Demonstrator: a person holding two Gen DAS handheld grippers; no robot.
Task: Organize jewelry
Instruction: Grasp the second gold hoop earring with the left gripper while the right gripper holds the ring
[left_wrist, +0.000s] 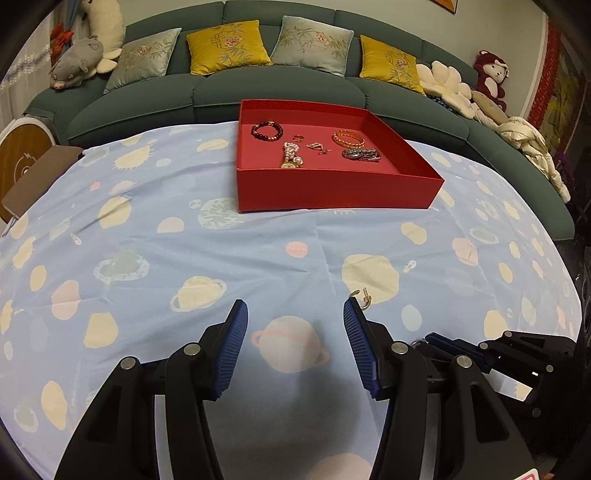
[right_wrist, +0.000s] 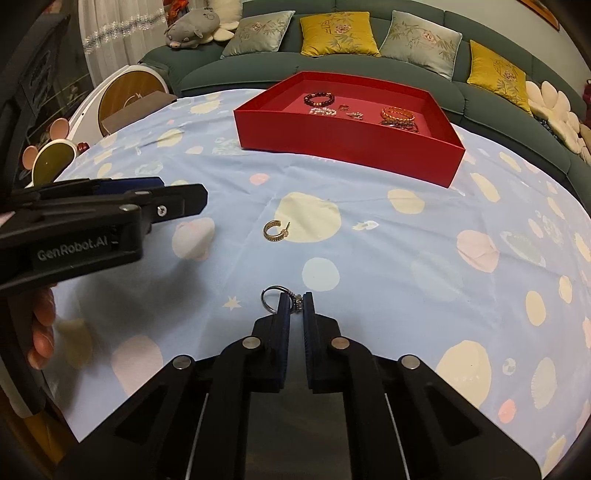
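Tabletop (right_wrist: 406, 258): broad, covered in thin pale-blue cloth printed with planets; soft creases could snag a small piece dragged across it, so lifting beats sliding.
Red box (right_wrist: 347, 146): shallow, square, stiff matte card walls, at the far side of the tabletop; it holds a dark bead bracelet (left_wrist: 266, 131), an orange bead bracelet (left_wrist: 348, 138), a pearl cluster and small metal bits.
Left tongs (left_wrist: 295, 314): spread wide, ribbed blue pads, nothing between them, low over the cloth.
Right tongs (right_wrist: 296, 301): pressed nearly together, pinching a ring at the very tips.
Ring (right_wrist: 273, 297): thin silvery band with a small stone setting, mostly sticking out to the left of the tips; whether it has left the cloth is hard to tell from this angle.
Gold hoop earring (right_wrist: 275, 230): open C-shape with a post, textured metal, loose on the cloth between the tongs and the box.
Step in hand: probably carrying the ring to the box. The hold is shallow and off-centre on slick metal, so keep steady pressure, raise it straight, travel level above the near wall, and let go low over bare floor of the box.
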